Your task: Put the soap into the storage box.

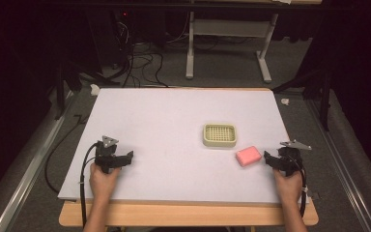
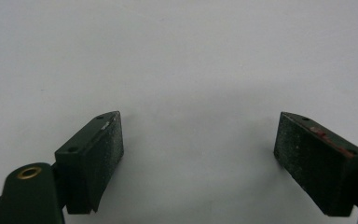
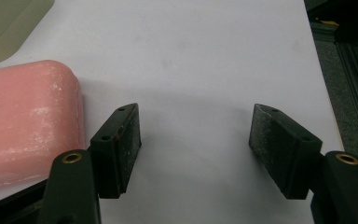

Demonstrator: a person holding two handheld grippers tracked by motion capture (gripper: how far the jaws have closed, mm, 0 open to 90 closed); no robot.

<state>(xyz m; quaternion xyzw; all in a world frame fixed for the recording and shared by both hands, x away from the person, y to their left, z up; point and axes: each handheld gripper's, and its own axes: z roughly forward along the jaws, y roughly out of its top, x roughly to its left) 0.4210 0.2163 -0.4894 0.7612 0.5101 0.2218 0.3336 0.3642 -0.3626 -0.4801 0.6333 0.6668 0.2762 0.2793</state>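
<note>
While both grippers rest low on the white table [image 1: 174,116], the right gripper [image 3: 196,126] gapes empty just beside the pink soap [image 3: 25,116] — the left gripper [image 2: 198,140] is likewise spread, grasping nothing.

In the right gripper view the pink soap [image 3: 28,121] is cut off by the left edge, and of the soap dish [image 3: 9,25] beyond the soap just a corner shows. From above, the small white scrap [image 1: 285,101] past the soap dish is perhaps tape, too small to tell.
</note>
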